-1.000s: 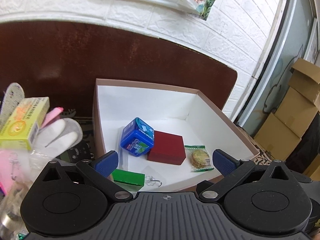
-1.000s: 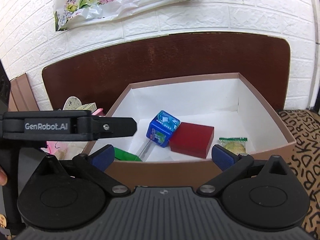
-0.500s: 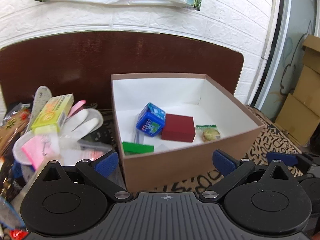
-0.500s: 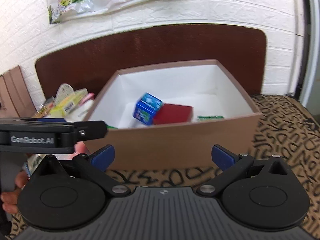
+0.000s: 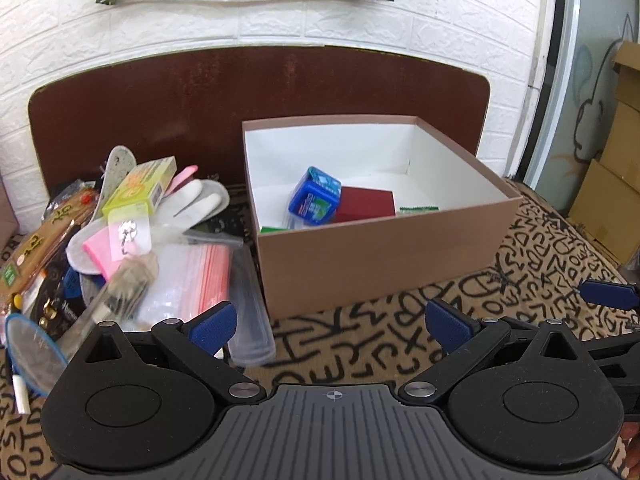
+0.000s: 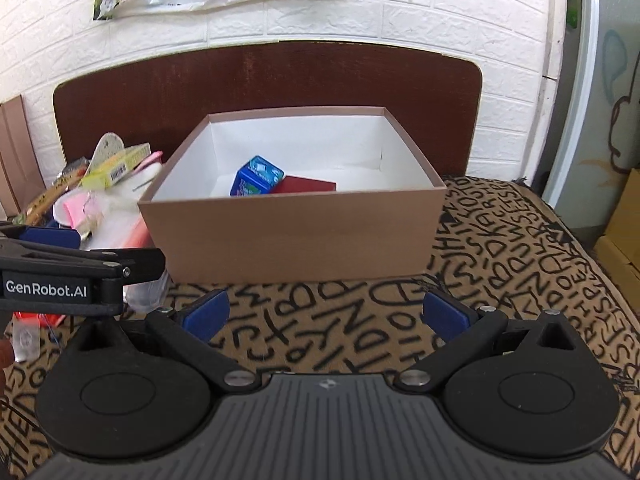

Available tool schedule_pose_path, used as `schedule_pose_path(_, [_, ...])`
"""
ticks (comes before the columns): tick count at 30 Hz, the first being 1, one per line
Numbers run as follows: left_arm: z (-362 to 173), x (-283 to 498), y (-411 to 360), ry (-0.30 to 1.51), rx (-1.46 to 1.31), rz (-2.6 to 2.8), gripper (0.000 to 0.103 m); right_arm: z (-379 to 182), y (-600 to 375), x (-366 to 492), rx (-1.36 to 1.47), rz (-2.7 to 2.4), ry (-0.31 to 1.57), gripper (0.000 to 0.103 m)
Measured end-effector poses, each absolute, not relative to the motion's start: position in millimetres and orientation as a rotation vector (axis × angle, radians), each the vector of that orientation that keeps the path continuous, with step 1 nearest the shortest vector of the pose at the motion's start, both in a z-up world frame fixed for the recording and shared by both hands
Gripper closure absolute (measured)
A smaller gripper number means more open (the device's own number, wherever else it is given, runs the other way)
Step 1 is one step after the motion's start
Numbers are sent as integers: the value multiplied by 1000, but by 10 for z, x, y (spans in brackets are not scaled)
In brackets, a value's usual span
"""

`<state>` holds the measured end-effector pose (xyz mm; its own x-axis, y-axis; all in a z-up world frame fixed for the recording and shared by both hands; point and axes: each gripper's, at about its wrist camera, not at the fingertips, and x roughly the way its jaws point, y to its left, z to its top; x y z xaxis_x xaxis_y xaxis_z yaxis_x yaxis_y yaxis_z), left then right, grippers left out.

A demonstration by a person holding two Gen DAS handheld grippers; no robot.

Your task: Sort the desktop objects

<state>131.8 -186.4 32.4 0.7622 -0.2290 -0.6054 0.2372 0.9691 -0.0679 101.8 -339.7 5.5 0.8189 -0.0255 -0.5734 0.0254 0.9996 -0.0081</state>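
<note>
Both grippers have drawn back from the box since a second ago, when they hovered right over its rim; patterned cloth now shows between them and it.

On the left gripper (image 5: 331, 324), the blue-tipped fingers (image 5: 214, 326) stand wide apart, holding nothing and touching nothing. On the right gripper (image 6: 326, 314), the fingers (image 6: 444, 314) are spread just as wide and are likewise empty.

Ahead of both sits a brown cardboard box (image 5: 384, 248) with a white inside, resting on a worktop covered by a tan cloth with black letters (image 6: 360, 312). Inside the box lie a blue tub (image 5: 316, 196) leaning on a dark red box (image 5: 366, 204), a green packet (image 5: 272, 229) by the near wall, and a snack wrapper (image 5: 418, 209) only partly visible.

Left of the box is a loose pile: a yellow-green carton (image 5: 140, 186), a white glove (image 5: 192, 200), pink paper (image 5: 100, 250) and clear zip bags (image 5: 192, 276).

Behind it all stand a dark brown board (image 6: 264, 80) and a white brick wall (image 6: 400, 8).
</note>
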Motion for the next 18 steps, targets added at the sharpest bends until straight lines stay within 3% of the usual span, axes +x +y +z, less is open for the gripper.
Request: schedule_pose_path(18, [323,1203,-1820,657,0,-273,0,4,-3375,924,2,-31,632,0])
